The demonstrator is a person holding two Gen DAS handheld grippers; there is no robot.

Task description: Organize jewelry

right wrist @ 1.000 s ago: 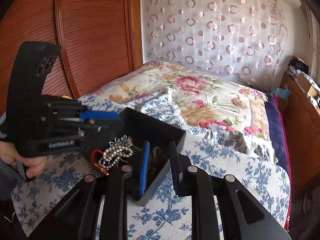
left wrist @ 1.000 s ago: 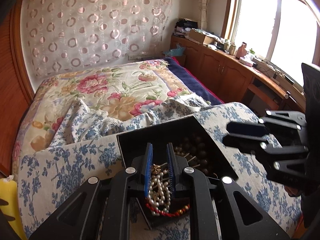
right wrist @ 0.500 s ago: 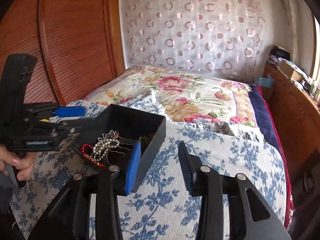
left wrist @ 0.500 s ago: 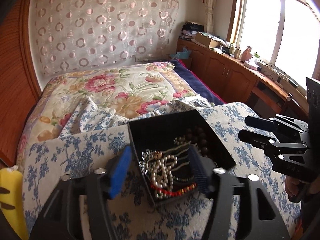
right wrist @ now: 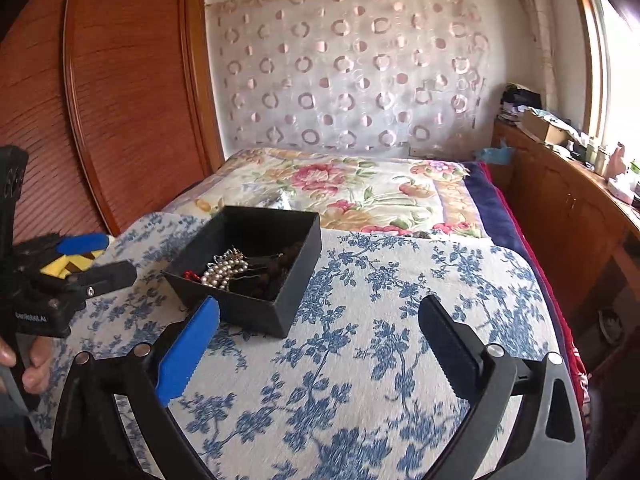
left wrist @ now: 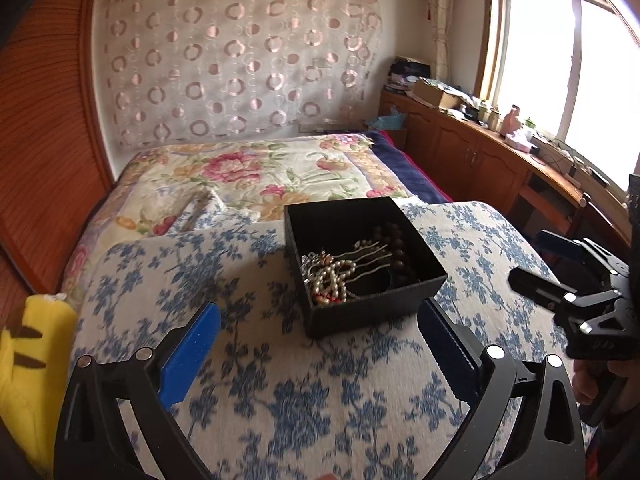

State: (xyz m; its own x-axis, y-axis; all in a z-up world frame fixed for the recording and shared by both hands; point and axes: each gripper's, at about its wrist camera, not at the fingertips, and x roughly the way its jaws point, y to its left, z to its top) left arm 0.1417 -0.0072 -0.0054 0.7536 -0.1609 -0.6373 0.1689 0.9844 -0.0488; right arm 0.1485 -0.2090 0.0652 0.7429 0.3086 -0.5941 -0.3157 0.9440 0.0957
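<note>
A black open box stands on the blue-flowered cloth. It holds a pearl strand, a silver hair comb, dark wooden beads and a bit of red beads. My left gripper is open and empty, just in front of the box. My right gripper is open and empty, to the right front of the box. The pearls show there too. Each gripper shows at the edge of the other's view.
The flowered cloth covers a raised surface at the foot of a bed with a floral quilt. A yellow cushion lies at the left. Wooden panelling is on the left, cabinets under the window on the right.
Both grippers opened and pulled back from the box. The left one let go of the pearl strand, which now lies in the box. The right one released the box wall.
</note>
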